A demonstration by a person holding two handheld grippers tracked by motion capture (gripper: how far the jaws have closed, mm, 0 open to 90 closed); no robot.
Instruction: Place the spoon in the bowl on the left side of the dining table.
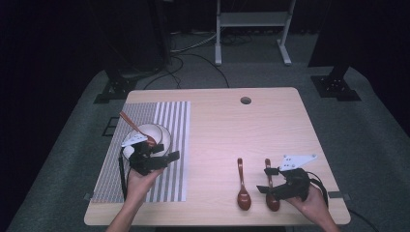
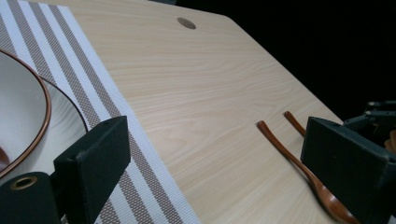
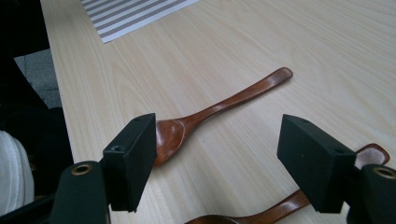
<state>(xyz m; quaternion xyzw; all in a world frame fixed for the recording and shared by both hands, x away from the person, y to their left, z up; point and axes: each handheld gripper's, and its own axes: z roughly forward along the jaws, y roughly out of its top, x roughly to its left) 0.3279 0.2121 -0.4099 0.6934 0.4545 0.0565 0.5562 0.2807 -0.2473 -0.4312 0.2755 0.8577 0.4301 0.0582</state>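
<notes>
One spoon sits in our bowl; two spoons remain at 5 o'clock. Both grippers, left and right, are released and empty.

Black grippers, blocky fingers (brass-ringed screw holes), grey plates.

A grey-and-white striped rectangular placemat covers the left of the pale wooden bench; a round hole sits near its far edge.

Right tool open over 2 spoons.
</notes>
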